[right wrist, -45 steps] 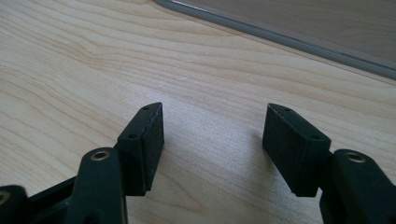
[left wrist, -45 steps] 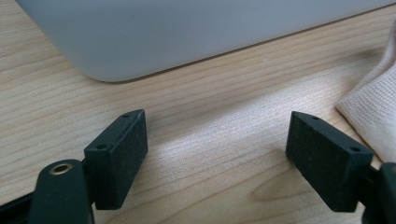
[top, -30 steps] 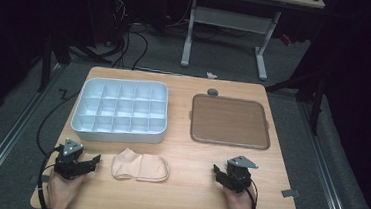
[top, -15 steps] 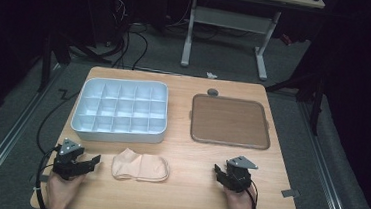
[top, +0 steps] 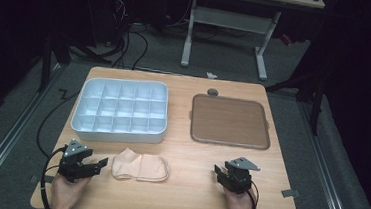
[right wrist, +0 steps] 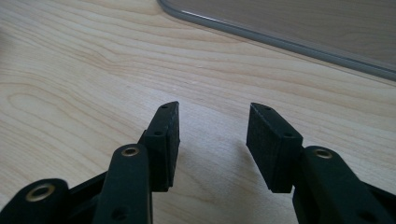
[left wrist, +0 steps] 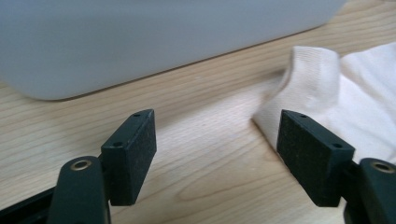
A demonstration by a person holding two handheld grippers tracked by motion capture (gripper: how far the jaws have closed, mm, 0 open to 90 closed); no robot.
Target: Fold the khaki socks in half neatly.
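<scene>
beige sock (top: 140,166) lies at the lower middle of the high view, just right of my left gripper (top: 99,163), whose jaws stand wide and empty, while my right gripper (top: 219,173) at lower right has just been closing on nothing

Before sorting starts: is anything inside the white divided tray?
The white divided tray shows bare compartments throughout in the high view; only the cell floors right behind its near wall are hidden. The sock lies outside it.
</scene>
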